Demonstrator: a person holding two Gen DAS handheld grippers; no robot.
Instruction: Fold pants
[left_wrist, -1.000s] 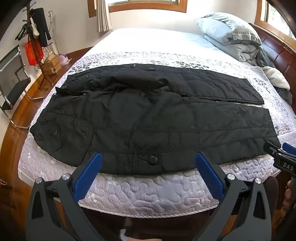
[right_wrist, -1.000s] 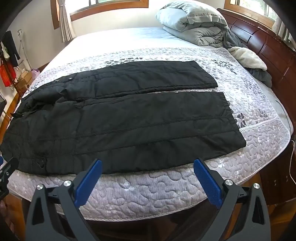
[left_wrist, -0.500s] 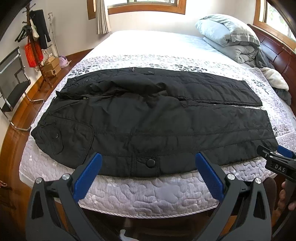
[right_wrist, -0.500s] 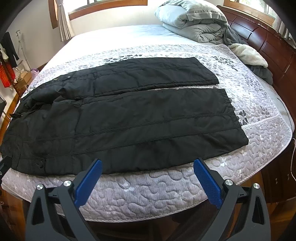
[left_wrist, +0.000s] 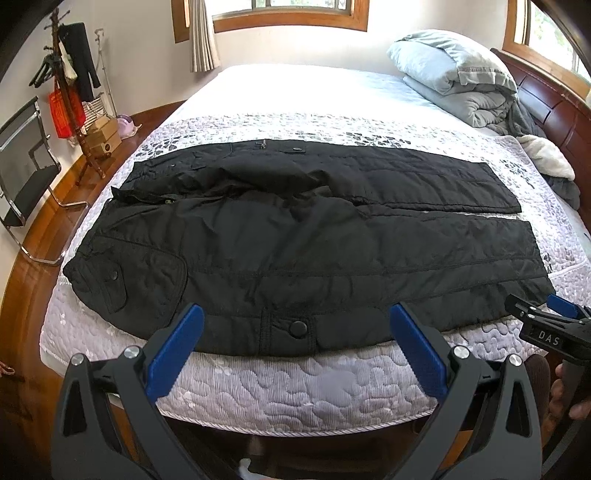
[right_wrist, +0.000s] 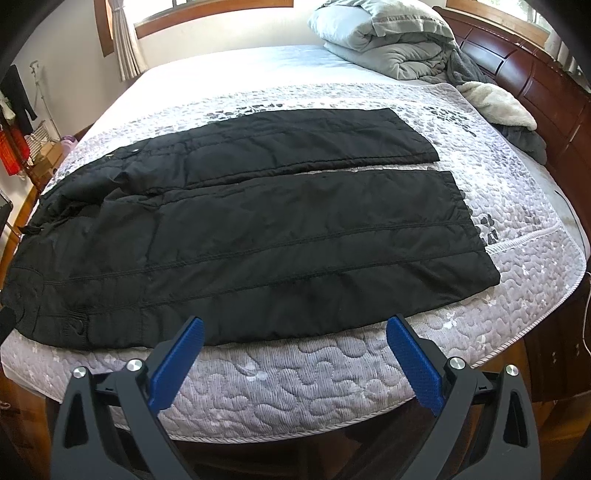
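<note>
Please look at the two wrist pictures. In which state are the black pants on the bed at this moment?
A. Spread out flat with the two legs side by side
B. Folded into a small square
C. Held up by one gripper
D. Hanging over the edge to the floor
A: the black pants lie flat on the quilted bed cover, legs side by side, and both the left gripper and right gripper are open and empty.

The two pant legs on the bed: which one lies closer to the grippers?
The front leg, along the mattress edge just beyond both open grippers. The back leg lies farther up the quilt, parted from it by a thin gap near the cuffs.
</note>
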